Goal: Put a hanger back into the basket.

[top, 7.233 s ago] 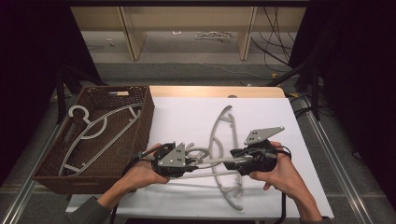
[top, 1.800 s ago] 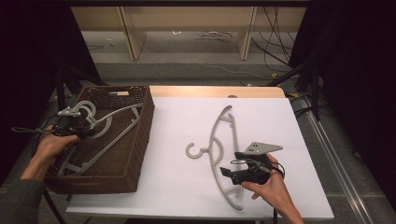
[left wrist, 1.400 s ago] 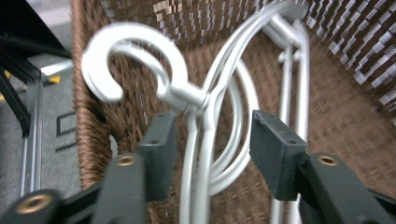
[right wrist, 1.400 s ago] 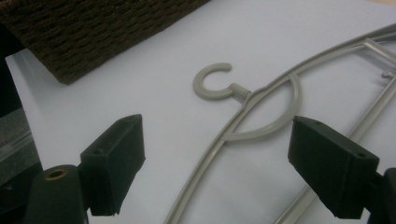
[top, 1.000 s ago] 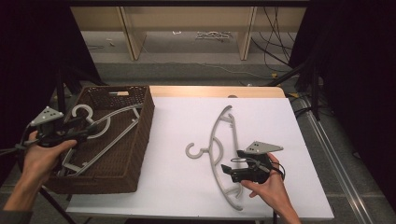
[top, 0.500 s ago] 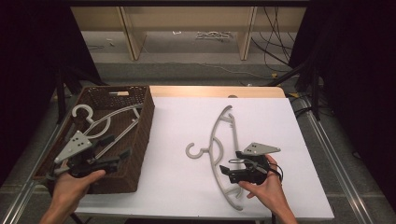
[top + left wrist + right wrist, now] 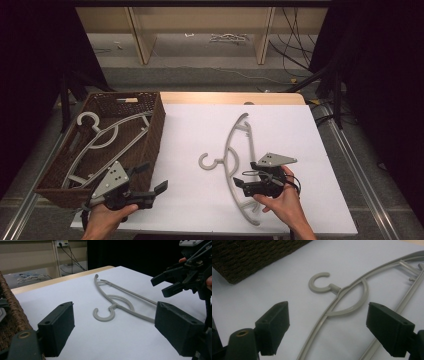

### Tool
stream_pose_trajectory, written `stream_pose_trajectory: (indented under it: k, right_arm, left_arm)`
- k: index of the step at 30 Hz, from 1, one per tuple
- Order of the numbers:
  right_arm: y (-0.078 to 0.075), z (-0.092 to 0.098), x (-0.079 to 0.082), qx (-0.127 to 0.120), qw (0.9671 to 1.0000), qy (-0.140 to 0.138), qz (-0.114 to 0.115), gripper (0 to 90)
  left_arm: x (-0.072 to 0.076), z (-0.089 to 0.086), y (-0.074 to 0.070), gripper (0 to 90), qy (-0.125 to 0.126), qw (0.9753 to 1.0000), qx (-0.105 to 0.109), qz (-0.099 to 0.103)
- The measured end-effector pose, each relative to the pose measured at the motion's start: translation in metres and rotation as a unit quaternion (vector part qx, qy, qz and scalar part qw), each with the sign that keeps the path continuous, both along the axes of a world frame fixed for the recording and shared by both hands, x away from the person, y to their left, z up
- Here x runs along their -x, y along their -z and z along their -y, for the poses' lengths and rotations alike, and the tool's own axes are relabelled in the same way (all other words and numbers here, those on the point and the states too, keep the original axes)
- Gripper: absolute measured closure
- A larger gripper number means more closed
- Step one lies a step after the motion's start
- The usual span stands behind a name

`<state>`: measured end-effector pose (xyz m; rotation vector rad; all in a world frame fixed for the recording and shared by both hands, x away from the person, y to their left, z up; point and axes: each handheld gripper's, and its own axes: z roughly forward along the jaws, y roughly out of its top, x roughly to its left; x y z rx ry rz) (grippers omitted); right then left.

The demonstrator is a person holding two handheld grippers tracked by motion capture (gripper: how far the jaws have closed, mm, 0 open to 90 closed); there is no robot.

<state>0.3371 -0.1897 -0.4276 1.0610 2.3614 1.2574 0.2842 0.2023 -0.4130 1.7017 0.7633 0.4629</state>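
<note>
The right gripper [image 7: 239,183] hovers right at the grey hanger [image 7: 235,165] on the white table [image 7: 200,130], jaws wide apart and holding nothing. In the right gripper view the hanger's lower arm passes up between the jaws, with the hook [image 7: 319,282] ahead and a little to the left. I cannot tell whether a jaw touches the plastic; most likely it hovers just above. The hanger's long axis runs fore and aft from this gripper, toward the table's far edge.

The left gripper [image 7: 150,185] is well apart from it, beside the near corner of the wicker basket [image 7: 155,127], jaws also wide and empty. From there the hanger lies ahead and to its right. Farther off, in the basket, a second hanger [image 7: 100,137] lies flat.

The right gripper is clearly nearer; closing on the bar between its jaws looks like the coming move.
</note>
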Motion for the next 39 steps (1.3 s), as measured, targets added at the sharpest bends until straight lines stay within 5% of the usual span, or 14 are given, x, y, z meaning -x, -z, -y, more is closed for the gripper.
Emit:
stream_pose_trajectory:
  k: [4, 9, 21, 27, 29, 35, 36, 39]
  right_arm:
    - [0.000, -0.003, 0.001, 0.001, 1.0000, 0.001, -0.003, 19.8]
    - [0.002, -0.007, -0.001, 0.014, 0.9999, -0.004, 0.006, 18.6]
    - [0.004, -0.009, -0.001, 0.022, 0.9997, -0.005, 0.004, 17.5]
    - [0.006, -0.016, -0.001, 0.034, 0.9994, -0.009, -0.006, 17.5]
    - [0.008, -0.019, -0.002, 0.044, 0.9988, -0.020, -0.008, 18.5]
    - [0.015, -0.026, -0.006, 0.083, 0.9957, -0.017, -0.035, 19.0]
    - [0.018, -0.027, -0.009, 0.090, 0.9954, -0.024, -0.025, 19.2]
    - [0.018, -0.031, -0.013, 0.113, 0.9920, -0.021, -0.052, 19.5]
  left_arm:
    - [0.001, 0.001, 0.007, 16.1, -0.001, 1.0000, 0.000, 0.001]
    - [0.005, 0.005, 0.010, 16.1, -0.015, 0.9994, -0.019, 0.026]
    - [0.020, 0.020, 0.009, 16.3, 0.022, 0.9993, -0.011, 0.027]
    - [0.021, 0.020, 0.010, 16.2, 0.017, 0.9991, -0.019, 0.033]
    - [0.018, 0.019, 0.009, 16.3, 0.019, 0.9982, -0.026, 0.051]
    - [0.017, 0.021, 0.013, 16.2, 0.025, 0.9983, -0.028, 0.043]
    - [0.017, 0.021, 0.012, 16.2, 0.023, 0.9984, -0.026, 0.043]
    - [0.018, 0.018, 0.010, 16.3, 0.025, 0.9979, -0.030, 0.052]
